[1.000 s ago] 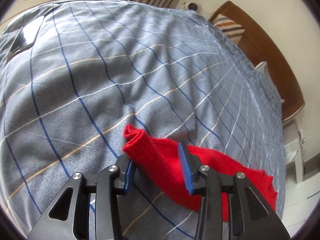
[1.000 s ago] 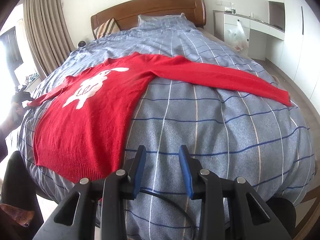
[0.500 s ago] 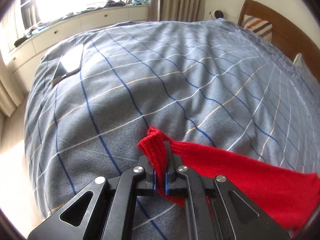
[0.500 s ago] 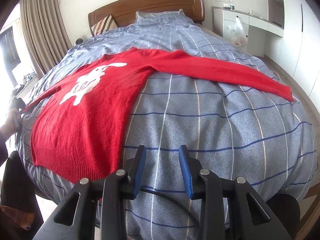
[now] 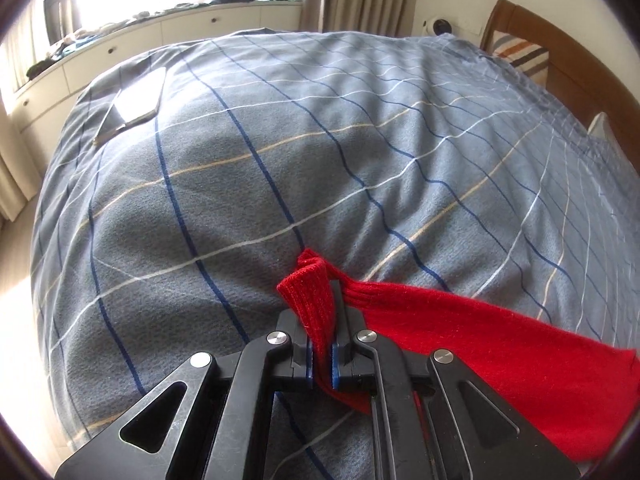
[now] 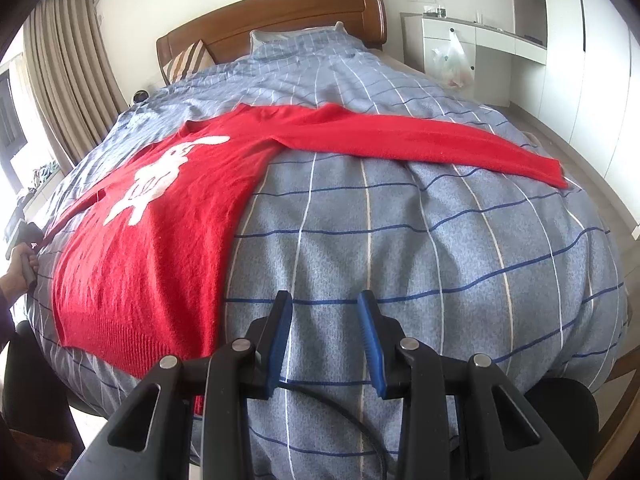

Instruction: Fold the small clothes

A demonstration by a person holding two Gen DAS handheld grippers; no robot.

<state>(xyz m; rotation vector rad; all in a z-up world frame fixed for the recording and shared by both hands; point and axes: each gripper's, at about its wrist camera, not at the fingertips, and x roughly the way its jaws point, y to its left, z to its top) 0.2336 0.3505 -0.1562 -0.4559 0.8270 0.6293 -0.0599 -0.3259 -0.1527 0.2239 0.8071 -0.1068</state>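
A red sweater (image 6: 152,216) with a white rabbit on its front lies flat on the blue checked bed. Its right sleeve (image 6: 420,140) stretches out to the right. My left gripper (image 5: 320,344) is shut on the ribbed cuff (image 5: 310,292) of the left sleeve (image 5: 500,352), which trails off to the right. My right gripper (image 6: 325,316) is open and empty above bare quilt, to the right of the sweater's hem (image 6: 132,356).
A phone (image 5: 132,104) lies on the quilt at the far left. A wooden headboard (image 6: 280,20) and pillows stand at the bed's far end. White cabinets (image 6: 500,52) with a plastic bag stand at the right. Window-side drawers (image 5: 160,40) stand beyond the bed.
My left gripper has closed on the sleeve cuff and turned toward the window. My right gripper has moved slightly closer over the quilt and stays open.
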